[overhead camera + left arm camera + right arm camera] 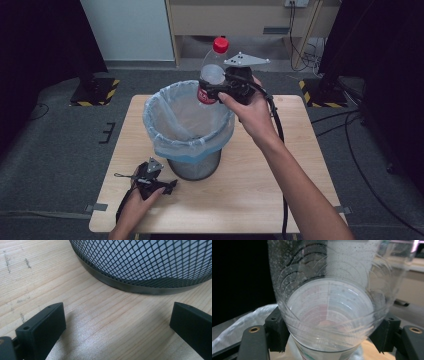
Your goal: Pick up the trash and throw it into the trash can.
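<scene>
Nearest us, at seven o'clock on the table point(260, 190), our left gripper point(162, 188) rests with jaws spread wide and nothing between them; its own view adds the bin's point(192, 167) black mesh wall and dark base band. Our right gripper point(216, 91) pinches the clear bottle point(212, 75) over the bin's one o'clock rim. Its red label's writing is unreadable; droplets show close up. Beyond stands a red cap point(220, 44).

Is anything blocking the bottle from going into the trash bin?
Nothing visible. The right gripper holds the bottle upright above the far rim of the bin. The bin's mouth is open, with just the bag lining inside.
</scene>
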Demonstrator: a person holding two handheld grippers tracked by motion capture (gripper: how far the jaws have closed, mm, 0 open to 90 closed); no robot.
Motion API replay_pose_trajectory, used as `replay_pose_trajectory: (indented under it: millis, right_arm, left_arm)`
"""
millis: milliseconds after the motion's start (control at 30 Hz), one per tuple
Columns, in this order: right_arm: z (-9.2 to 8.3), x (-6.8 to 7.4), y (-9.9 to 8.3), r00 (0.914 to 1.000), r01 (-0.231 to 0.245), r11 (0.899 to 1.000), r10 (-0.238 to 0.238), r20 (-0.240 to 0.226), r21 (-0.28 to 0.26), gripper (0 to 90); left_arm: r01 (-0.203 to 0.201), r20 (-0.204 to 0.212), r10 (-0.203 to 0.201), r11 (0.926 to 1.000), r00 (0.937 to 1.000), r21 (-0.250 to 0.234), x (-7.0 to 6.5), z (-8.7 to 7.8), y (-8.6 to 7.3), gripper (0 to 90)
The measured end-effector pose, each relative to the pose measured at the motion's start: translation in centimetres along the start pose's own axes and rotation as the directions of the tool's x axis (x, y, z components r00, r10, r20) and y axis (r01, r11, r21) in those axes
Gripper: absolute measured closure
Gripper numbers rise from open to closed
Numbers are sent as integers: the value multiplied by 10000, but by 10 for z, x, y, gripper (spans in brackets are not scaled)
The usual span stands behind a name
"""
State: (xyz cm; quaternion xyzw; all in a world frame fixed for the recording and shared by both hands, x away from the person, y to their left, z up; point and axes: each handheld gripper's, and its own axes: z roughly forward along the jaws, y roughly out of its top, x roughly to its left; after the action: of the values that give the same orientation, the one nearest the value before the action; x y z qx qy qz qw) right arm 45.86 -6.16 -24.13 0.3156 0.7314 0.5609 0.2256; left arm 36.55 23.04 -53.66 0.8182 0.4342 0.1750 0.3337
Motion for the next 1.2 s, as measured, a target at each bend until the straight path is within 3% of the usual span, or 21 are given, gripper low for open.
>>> replay_pose_trajectory:
  millis: [400,633,767,867,1000,1067,1200]
  right_arm:
    - [12,3,-14,9983,119,9967,-73,-575,797,284]
    - [18,-5,-26,9990,-72,9926,124,-424,1209,281]
    - [17,-11,-28,9989,-332,9914,372,-295,1266,171]
    - [9,-15,-25,9985,-455,9942,483,-258,976,106]
    - [-12,-24,-18,9977,-654,9977,657,-190,175,80]
    - [-24,-34,-17,9969,-777,9969,778,105,-154,71]
    - [-37,-57,-25,9901,-1013,9944,1036,947,-297,67]
  left_arm:
    - [2,-3,-2,10000,10000,-4,0,0,0,0]
    - [-3,-1,3,10000,10000,-5,0,0,0,0]
    - [1,-3,-1,10000,10000,-2,0,0,0,0]
    - [-2,-3,2,10000,10000,-2,0,0,0,0]
    - [3,-4,-3,10000,10000,1,0,0,0,0]
    - [1,-5,-1,10000,10000,4,0,0,0,0]
    - [3,-8,-3,10000,10000,-3,0,0,0,0]
